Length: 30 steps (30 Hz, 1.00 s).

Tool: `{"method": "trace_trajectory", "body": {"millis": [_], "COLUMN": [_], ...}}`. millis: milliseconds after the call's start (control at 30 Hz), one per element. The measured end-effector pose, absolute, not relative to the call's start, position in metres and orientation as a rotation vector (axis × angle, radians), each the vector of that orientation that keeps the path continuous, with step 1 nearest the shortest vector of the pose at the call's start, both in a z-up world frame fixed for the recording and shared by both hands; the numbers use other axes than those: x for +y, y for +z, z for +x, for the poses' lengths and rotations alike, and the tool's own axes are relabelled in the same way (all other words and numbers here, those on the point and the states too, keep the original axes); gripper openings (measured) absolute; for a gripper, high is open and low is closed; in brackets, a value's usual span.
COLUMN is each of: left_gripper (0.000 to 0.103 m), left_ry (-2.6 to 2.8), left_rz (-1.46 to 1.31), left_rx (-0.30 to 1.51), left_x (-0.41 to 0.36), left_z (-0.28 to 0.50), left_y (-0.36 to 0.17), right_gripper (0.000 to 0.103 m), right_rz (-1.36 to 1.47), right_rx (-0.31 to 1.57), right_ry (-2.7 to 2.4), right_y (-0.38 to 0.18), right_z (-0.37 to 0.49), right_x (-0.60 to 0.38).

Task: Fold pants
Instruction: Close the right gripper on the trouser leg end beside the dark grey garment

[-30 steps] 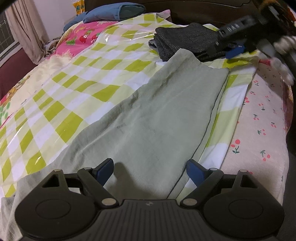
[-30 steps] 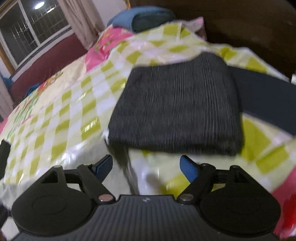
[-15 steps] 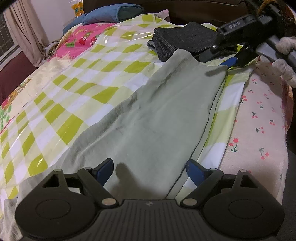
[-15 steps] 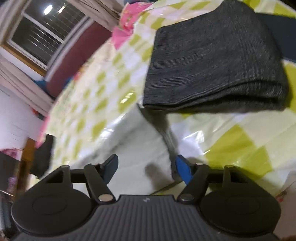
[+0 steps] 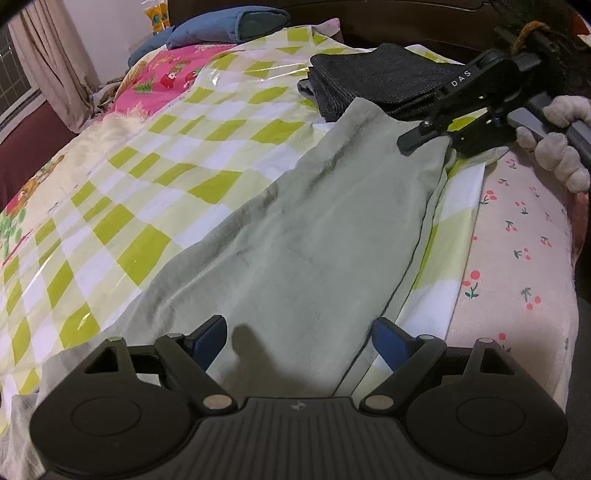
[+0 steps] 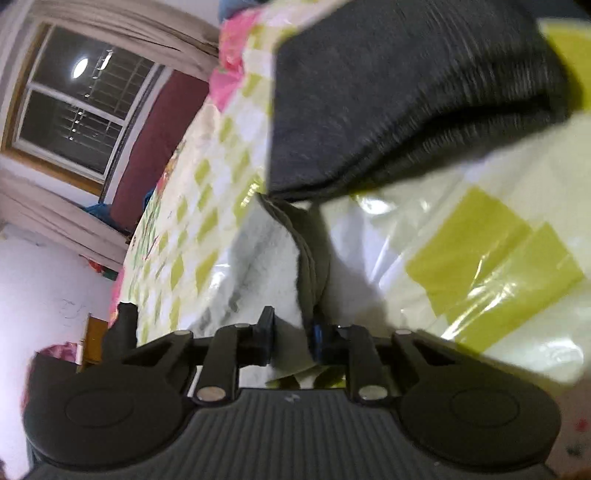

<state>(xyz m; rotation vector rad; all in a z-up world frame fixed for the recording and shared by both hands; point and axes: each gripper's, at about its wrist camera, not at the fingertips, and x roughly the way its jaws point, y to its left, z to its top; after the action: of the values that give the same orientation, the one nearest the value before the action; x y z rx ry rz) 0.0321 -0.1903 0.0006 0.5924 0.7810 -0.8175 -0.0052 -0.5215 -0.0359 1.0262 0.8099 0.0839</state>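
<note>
Soft pale-green cloth pants [image 5: 325, 229] lay limp; right gripper [image 6: 291, 341] was closing, apparently on their corner, while left gripper [image 5: 297, 336] gaped empty.

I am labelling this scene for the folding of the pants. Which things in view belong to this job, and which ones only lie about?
Belong to the job:
- green pants, spread flat
- right gripper, jaws closing on the pants' far corner
- left gripper, open over the near end

Only lying about:
- folded dark garment
- blue pillow
- checked plastic sheet
</note>
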Motion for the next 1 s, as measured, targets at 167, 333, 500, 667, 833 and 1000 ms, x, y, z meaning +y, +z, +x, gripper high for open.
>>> {"method": "trace_trajectory", "body": {"millis": [167, 333, 500, 667, 833, 1000], "left_gripper": [0.1, 0.1, 0.1, 0.1, 0.1, 0.1], "left_ry": [-0.816, -0.825, -0.821, -0.821, -0.822, -0.824], "left_rz": [0.592, 0.595, 0.585, 0.583, 0.584, 0.572], "left_rx": [0.79, 0.786, 0.79, 0.792, 0.791, 0.794], "left_x": [-0.192, -0.192, -0.191, -0.19, -0.19, -0.188], "left_z": [0.033, 0.033, 0.035, 0.034, 0.033, 0.034], "left_y": [-0.001, -0.001, -0.002, -0.001, -0.002, -0.003], "right_gripper": [0.024, 0.017, 0.019, 0.04, 0.051, 0.051], "right_rz": [1.084, 1.095, 1.153, 1.118, 1.133, 1.01], "right_rx": [0.77, 0.693, 0.724, 0.752, 0.776, 0.807], "right_ry": [0.074, 0.053, 0.031, 0.064, 0.036, -0.035], "right_y": [-0.032, -0.021, -0.042, -0.037, -0.028, -0.015], "right_z": [0.002, -0.006, -0.011, -0.005, 0.009, -0.009], "right_x": [-0.524, -0.526, -0.531, -0.526, -0.525, -0.523]}}
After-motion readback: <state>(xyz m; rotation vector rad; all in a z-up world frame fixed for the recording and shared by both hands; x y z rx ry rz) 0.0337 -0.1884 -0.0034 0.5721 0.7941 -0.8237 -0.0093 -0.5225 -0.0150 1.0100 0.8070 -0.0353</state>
